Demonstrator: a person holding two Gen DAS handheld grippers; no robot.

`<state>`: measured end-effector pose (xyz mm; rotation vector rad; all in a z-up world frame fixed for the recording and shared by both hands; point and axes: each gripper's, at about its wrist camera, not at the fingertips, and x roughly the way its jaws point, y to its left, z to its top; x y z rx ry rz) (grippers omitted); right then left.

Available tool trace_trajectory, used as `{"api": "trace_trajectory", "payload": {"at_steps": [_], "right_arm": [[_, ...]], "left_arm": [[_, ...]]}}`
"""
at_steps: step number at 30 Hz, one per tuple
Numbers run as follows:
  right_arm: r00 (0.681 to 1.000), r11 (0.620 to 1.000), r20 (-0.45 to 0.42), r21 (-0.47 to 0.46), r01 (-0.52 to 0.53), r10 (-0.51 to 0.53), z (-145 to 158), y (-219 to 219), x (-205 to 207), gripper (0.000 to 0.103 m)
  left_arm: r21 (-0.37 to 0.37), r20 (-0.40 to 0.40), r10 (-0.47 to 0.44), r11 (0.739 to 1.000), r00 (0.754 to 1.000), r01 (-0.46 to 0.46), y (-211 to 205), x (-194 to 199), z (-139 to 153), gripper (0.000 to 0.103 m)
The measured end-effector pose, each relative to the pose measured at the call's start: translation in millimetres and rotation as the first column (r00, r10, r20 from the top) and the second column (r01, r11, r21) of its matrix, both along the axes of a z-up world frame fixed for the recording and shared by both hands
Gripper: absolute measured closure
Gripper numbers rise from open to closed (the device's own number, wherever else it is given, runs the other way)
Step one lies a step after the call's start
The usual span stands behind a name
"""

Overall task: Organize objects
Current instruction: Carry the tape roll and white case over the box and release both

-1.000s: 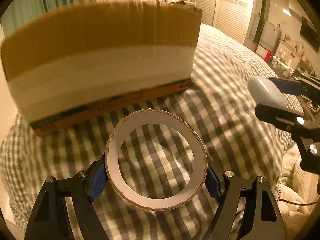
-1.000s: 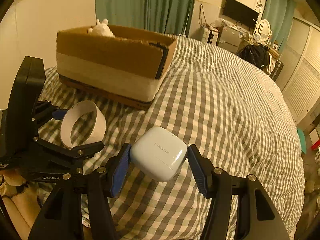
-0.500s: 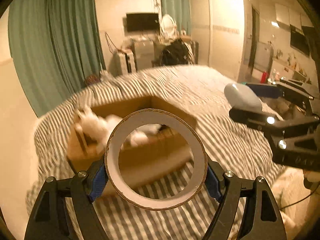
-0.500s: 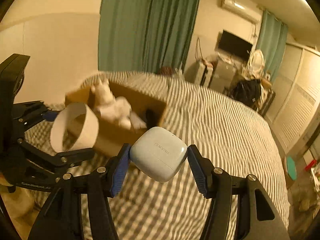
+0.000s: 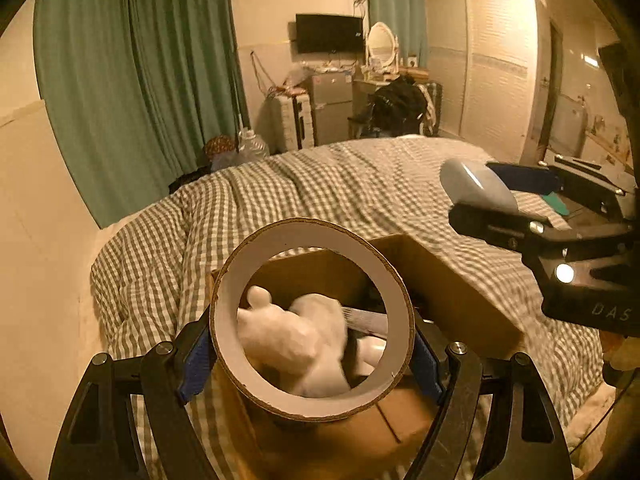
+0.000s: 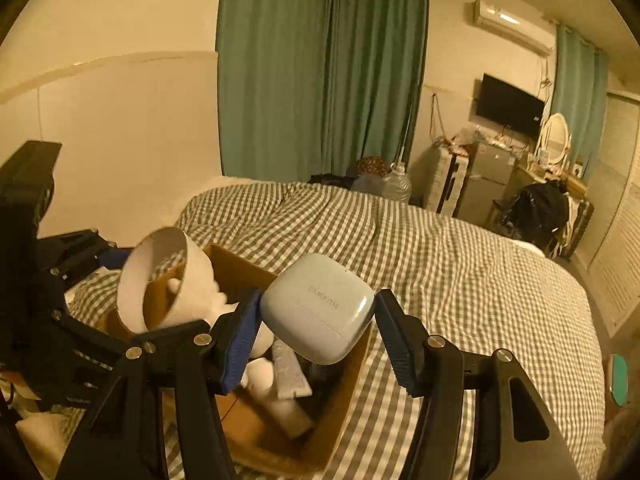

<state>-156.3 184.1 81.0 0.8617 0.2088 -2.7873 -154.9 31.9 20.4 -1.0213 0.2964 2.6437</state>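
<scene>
Two close wrist views above one cardboard box (image 5: 452,284).

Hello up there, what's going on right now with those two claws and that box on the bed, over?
Left gripper shut on tape ring. Right gripper shut on earbud case. Both above open cardboard box holding plush toy. Nothing in the way.

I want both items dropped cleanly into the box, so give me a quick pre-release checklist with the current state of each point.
1. Left gripper grips the tape roll: ok.
2. Right gripper grips the earbud case: ok.
3. Cardboard box open on top: ok.
4. Roll over the box opening: ok.
5. Case over the box opening: ok, near its right wall.
6. Free space beside the plush toy: cannot tell.
</scene>
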Motion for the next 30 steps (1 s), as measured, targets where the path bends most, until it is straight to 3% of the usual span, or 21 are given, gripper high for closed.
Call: {"api": "trace_trajectory", "payload": {"at_steps": [8, 14, 18, 21, 24, 30], "right_arm": [[0.983, 0.997, 0.168, -0.023, -0.069, 0.072, -55.8, 4.9, -45.6, 0.045], [0.965, 0.992, 0.232, -0.066, -0.111, 0.123, -80.0, 13.5, -45.3, 0.045], [0.967, 0.99, 0.222, -0.078, -0.115, 0.129, -74.4, 17.5, -46.9, 0.032], [0.97, 0.991, 0.21, -0.073, -0.11, 0.123, -69.4, 20.1, -40.3, 0.03], [0.976, 0.994, 0.196, -0.064, -0.084, 0.095, -61.0, 24.4, -35.1, 0.028], [0.989, 0.999, 0.147, -0.05, -0.004, 0.011, -35.6, 33.6, -7.5, 0.022]], "left_arm": [[-0.019, 0.101, -0.028, 0.999, 0.995, 0.03, -3.1, -26.0, -15.5, 0.021], [-0.045, 0.137, -0.035, 0.998, 0.99, 0.042, -1.4, -30.3, -17.0, 0.02], [-0.065, 0.144, -0.037, 0.997, 0.989, 0.047, 0.4, -28.4, -18.3, 0.019], [-0.085, 0.149, -0.028, 0.996, 0.989, 0.041, 1.5, -26.9, -17.4, 0.018], [-0.068, 0.149, -0.03, 0.997, 0.988, 0.041, -0.2, -22.2, -12.4, 0.009], [-0.034, 0.108, -0.032, 0.999, 0.994, 0.036, -1.9, -2.5, 13.0, 0.009]]}}
